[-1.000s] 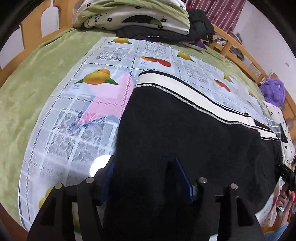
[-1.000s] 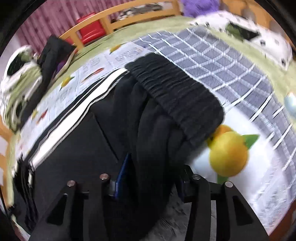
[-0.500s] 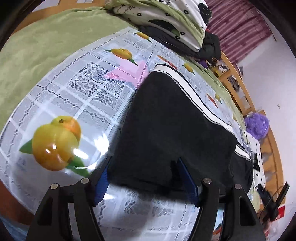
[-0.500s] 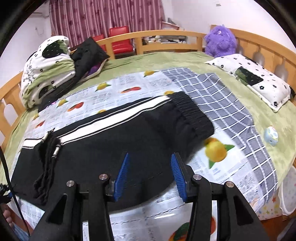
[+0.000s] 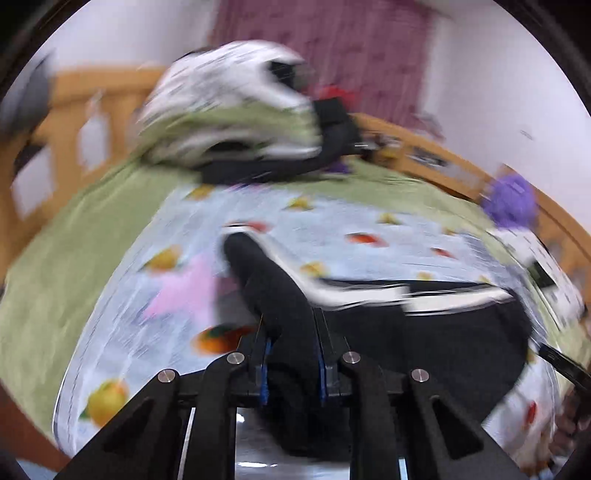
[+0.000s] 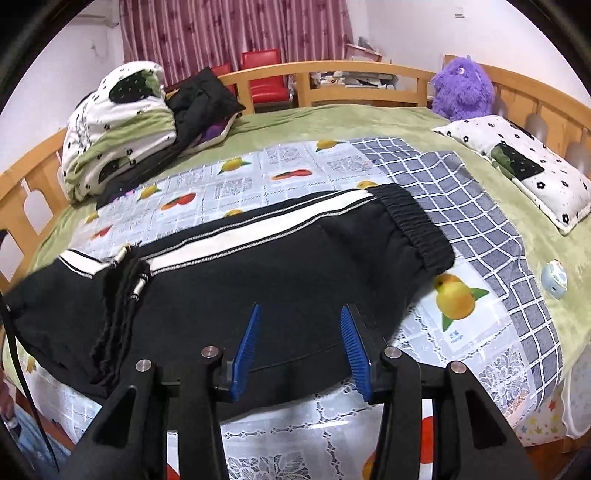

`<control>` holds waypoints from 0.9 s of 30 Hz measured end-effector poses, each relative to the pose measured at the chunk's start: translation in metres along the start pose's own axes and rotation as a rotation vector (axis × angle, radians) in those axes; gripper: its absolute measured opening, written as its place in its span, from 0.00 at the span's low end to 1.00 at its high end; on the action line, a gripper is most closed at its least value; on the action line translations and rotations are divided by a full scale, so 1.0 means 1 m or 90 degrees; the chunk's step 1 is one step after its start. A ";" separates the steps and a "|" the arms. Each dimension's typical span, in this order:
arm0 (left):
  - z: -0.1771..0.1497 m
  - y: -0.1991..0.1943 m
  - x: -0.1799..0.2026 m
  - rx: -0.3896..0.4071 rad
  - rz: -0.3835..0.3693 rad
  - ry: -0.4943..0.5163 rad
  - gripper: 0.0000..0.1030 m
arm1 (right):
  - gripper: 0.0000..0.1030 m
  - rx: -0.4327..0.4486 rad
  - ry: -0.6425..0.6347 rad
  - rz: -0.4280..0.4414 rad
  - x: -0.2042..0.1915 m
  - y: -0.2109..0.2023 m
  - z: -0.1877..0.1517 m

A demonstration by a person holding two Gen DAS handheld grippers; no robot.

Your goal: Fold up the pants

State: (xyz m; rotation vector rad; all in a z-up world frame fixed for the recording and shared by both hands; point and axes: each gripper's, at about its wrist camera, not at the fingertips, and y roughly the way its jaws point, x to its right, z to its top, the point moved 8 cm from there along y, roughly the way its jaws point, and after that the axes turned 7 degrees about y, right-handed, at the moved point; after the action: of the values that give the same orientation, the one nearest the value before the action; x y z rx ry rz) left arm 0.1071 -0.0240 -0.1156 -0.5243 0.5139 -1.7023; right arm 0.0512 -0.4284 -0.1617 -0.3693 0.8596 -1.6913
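- While the left wrist view is smeared with blur, the right wrist view is sharp: a wooden-railed bed (image 6: pixel 354 72) fills the frame, covered by a green blanket (image 6: pixel 369 120).
- Over the blanket lies a glossy fruit-printed cloth (image 6: pixel 236 184), with a grey checked cloth (image 6: pixel 476 218) at centre right.
- Maroon curtains (image 6: pixel 236 33) and red chairs (image 6: pixel 262 75) sit at the upper centre behind the rail.
- A bundled quilt (image 6: pixel 114 129) with dark clothing against it occupies the upper left; a purple plush toy (image 6: pixel 463 90) and a flowered pillow (image 6: pixel 517 162) are at the upper right.
- A small round toy (image 6: pixel 554 282) rests on the blanket at the right edge.
- The black pants (image 6: pixel 258 273), with a white side stripe, lie across the middle of the fruit cloth, elastic waistband toward centre right, legs folded over at the left.
- The right gripper (image 6: pixel 301 341) hangs above the near edge of the pants, blue pads spread and holding nothing.
- The left gripper (image 5: pixel 291 354) is clenched on a raised ridge of the pants (image 5: pixel 273 291), bottom centre of its view.
- No containers are visible.
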 end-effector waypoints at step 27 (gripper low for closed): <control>-0.032 -0.005 0.092 -0.132 -0.199 0.005 0.67 | 0.44 -0.091 0.090 0.170 -0.015 0.017 -0.012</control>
State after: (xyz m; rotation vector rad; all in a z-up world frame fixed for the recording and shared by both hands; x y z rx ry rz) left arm 0.0675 -0.1122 -0.1325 -0.7805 0.6440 -1.9593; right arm 0.0596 -0.4113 -0.1789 -0.2209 1.0889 -1.4246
